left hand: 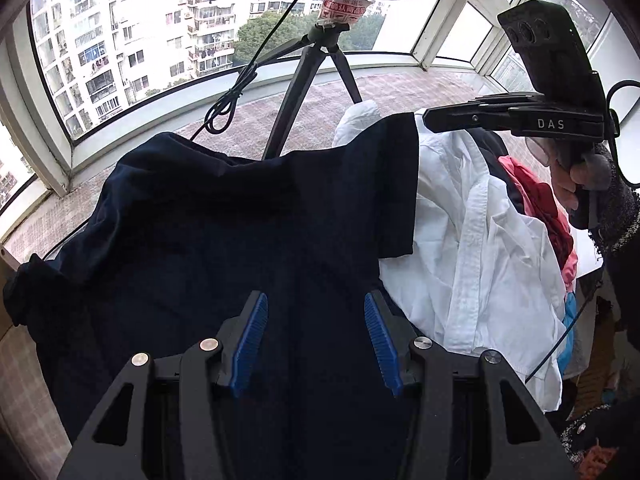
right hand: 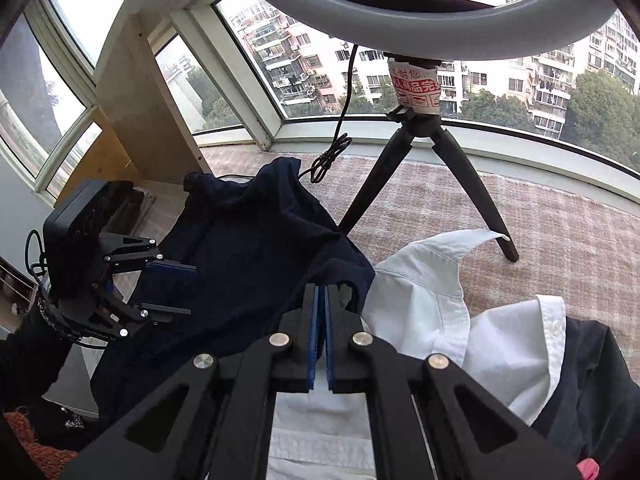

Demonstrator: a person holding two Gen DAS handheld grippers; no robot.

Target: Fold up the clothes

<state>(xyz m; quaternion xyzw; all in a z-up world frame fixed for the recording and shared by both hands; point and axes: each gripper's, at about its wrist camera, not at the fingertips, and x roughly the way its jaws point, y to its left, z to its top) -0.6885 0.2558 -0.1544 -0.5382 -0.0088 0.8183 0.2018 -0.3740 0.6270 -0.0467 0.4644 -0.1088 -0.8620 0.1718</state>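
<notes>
A navy shirt (left hand: 224,220) lies spread on the pinkish woven surface (right hand: 540,216), partly over a white shirt (left hand: 484,248). My left gripper (left hand: 315,298) hovers open above the navy cloth, its blue pads apart with only the fabric below them. The right wrist view shows the left gripper (right hand: 180,290) from the side, open over the navy shirt (right hand: 248,256). My right gripper (right hand: 320,288) is shut, its tips pinching a raised edge of the navy shirt next to the white shirt (right hand: 424,300). In the left wrist view the right gripper (left hand: 426,115) holds that corner up.
A black tripod (right hand: 416,160) with a ring light (right hand: 460,28) stands just beyond the clothes, its cable (right hand: 332,156) coiled by the navy shirt. A red garment (left hand: 536,196) and a dark one (right hand: 592,380) lie at the pile's right. Curved windows close the far side.
</notes>
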